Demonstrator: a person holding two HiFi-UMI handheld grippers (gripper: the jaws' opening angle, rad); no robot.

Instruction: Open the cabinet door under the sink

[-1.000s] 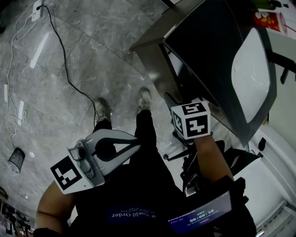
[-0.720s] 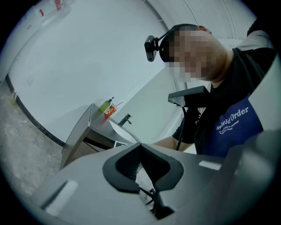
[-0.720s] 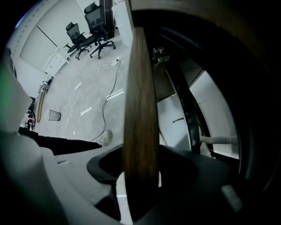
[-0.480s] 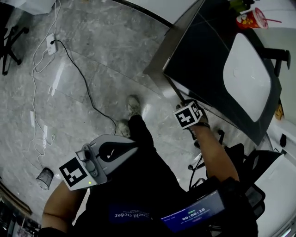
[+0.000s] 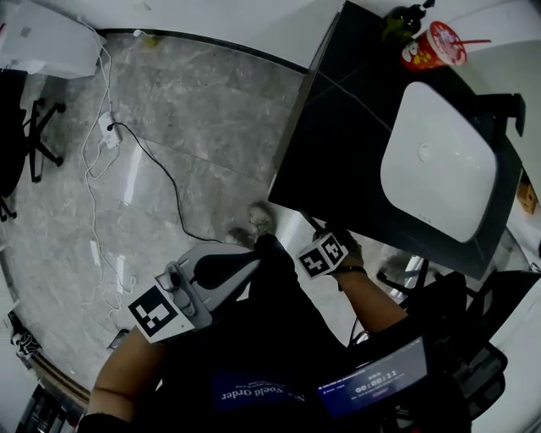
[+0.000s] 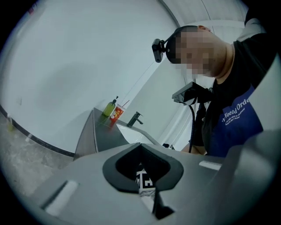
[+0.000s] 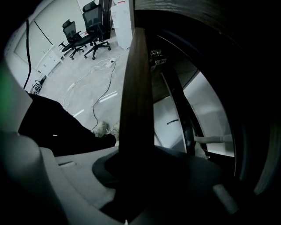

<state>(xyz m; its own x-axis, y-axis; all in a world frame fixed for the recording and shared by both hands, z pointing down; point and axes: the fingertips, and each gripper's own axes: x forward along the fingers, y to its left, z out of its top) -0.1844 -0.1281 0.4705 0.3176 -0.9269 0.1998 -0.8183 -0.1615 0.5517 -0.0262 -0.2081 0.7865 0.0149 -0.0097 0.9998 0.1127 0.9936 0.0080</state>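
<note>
Lower than a second ago, the right gripper (image 5: 321, 258) now hangs at the front edge of the counter (image 5: 338, 144). It points straight down, and its marker cube looks smaller in the head view than before. Its jaws have just been closing. The right gripper view shows the top edge of the door (image 7: 136, 88) between them, and they stand narrow, clamped on it.

That door is a dark panel seen edge-on, swung out a little from the cabinet (image 7: 173, 118) below the sink (image 5: 435, 178). To the door's right the inside shows, with a hinge (image 7: 156, 57) high up and a pale pipe (image 7: 213, 139) lower down. To its left lies the floor (image 5: 194, 110) with a cable (image 5: 169, 186), and chairs (image 7: 94, 17) stand far off.

The left gripper (image 5: 254, 264) has shifted up and across at the person's left side. It is over the floor, well apart from the counter. Its jaws meet at the tips, and nothing is held between them.

At the counter's far end a red cup (image 5: 433, 44) stands just beside a green bottle (image 5: 401, 21), both behind the sink.
</note>
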